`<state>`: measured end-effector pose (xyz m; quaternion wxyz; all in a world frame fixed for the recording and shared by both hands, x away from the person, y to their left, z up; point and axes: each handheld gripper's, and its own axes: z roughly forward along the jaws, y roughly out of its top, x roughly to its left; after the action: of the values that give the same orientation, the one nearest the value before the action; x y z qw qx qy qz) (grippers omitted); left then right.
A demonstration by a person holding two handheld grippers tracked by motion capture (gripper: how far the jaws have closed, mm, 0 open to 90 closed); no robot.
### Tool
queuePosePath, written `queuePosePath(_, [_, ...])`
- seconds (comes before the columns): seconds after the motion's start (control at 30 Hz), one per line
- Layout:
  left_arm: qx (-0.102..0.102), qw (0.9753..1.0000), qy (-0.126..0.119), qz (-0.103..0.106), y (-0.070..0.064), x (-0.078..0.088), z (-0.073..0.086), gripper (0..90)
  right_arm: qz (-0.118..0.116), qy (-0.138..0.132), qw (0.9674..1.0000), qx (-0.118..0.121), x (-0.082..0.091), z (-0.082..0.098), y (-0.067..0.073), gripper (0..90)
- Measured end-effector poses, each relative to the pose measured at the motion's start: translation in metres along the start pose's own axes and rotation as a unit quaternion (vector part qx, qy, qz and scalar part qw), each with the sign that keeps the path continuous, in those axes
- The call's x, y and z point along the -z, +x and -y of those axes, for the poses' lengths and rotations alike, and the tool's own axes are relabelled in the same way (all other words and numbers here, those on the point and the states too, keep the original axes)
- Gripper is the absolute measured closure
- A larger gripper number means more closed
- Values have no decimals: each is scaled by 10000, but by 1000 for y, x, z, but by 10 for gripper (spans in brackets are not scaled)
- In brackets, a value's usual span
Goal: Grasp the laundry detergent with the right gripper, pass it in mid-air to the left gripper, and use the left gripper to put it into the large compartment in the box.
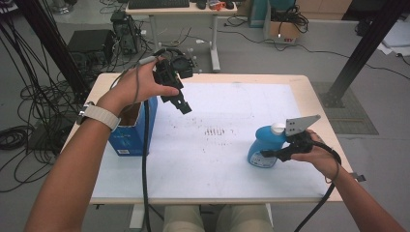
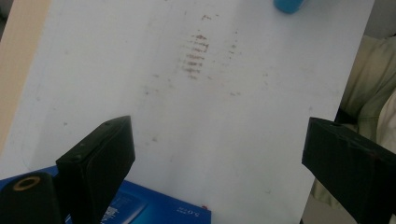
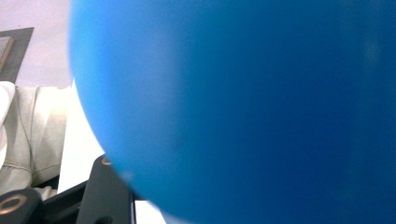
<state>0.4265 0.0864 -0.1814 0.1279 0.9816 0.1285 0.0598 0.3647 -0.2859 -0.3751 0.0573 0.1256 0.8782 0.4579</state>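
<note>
Two grippers work over a white-topped wooden table (image 1: 203, 169); the right gripper (image 1: 273, 153), held low at the table's right side, has its black jaws clamped on the body of a rounded blue plastic bottle with a white cap (image 1: 263, 145); that bottle stands upright on the white surface, and in the right gripper view its blue wall (image 3: 257, 107) presses close against the camera, which fits a grip taken low on its side, probably so it can be lifted without tipping; the left gripper (image 1: 181, 104) hangs above the table near an open blue cardboard box (image 1: 129, 140) at the left edge, its jaws spread wide and empty, likely waiting beside the box to steady it.
</note>
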Motion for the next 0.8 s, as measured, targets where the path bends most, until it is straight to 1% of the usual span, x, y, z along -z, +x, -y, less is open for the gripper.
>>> queuePosePath(0.27, [-14, 10000, -14, -6, -1, 0, 0, 97, 26, 7, 10000, 48, 0, 0, 1, 426])
queuePosePath(0.8, [-2, 10000, -14, -1, -2, 0, -1, 98, 19, 5, 10000, 39, 0, 0, 1, 436])
